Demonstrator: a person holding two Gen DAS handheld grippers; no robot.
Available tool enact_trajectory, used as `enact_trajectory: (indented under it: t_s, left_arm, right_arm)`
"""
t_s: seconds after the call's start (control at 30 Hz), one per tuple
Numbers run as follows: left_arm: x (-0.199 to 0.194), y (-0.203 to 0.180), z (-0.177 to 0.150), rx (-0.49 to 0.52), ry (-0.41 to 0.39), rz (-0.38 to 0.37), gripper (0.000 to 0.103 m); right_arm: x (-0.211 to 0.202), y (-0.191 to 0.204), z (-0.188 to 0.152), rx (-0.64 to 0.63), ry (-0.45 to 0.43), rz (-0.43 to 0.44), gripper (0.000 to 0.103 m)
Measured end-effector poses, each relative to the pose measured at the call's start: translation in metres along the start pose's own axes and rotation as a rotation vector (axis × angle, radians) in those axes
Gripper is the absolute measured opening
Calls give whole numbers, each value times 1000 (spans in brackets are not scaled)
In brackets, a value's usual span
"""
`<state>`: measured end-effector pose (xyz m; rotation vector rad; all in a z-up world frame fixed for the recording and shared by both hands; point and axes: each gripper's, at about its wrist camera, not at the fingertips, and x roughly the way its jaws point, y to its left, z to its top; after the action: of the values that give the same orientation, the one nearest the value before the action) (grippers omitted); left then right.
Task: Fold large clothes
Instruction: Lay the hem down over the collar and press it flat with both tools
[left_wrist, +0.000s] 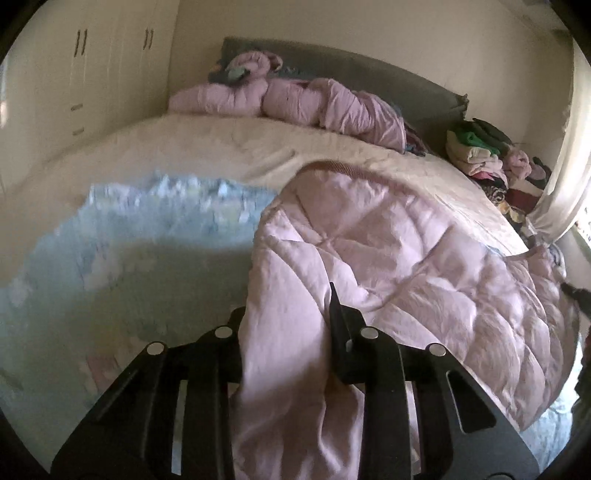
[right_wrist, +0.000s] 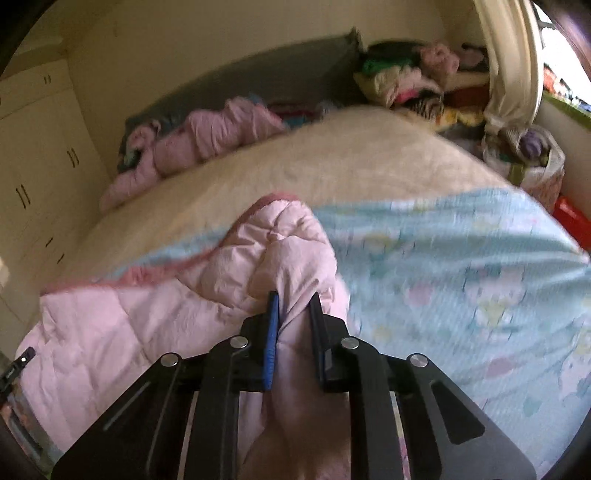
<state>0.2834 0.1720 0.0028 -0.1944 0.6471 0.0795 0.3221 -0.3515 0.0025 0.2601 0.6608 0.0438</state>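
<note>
Pinching pink quilt (right_wrist: 155, 325) folds, both the left gripper (left_wrist: 288, 317) and right gripper (right_wrist: 293, 299) are gripping it over the bed (right_wrist: 303, 170); its blue patterned side is blurring, seemingly spread alongside.

Both wrist views look down along their fingers from close above the quilt (left_wrist: 406, 251), facing the headboard (left_wrist: 369, 70) at twelve o'clock; they share the bed (right_wrist: 332, 158); clothes pile (right_wrist: 406, 77) at one o'clock.

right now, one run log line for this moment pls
left tongs: shut on quilt | right tongs: shut on quilt | quilt: pink side up on bed | fold: not done
</note>
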Motion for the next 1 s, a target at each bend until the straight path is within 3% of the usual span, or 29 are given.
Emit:
enact_trajectory:
  t_s: [0.13, 0.27, 0.43, 0.67, 1.0]
  left_arm:
    - [11, -6, 20, 18, -8, 28, 21]
    - [31, -7, 22, 24, 26, 63, 21]
    - [54, -4, 13, 55, 79, 90, 23]
    - [71, 3, 6, 37, 113, 87, 26]
    - [81, 4, 1, 19, 125, 91, 29]
  right_arm:
    - [12, 3, 18, 15, -32, -20, 14]
    - [39, -1, 21, 50, 1, -53, 14]
    - [65, -11, 13, 91, 40, -108, 14]
    - [88, -31, -4, 155, 99, -118, 14]
    - [98, -31, -15, 134, 118, -172, 15]
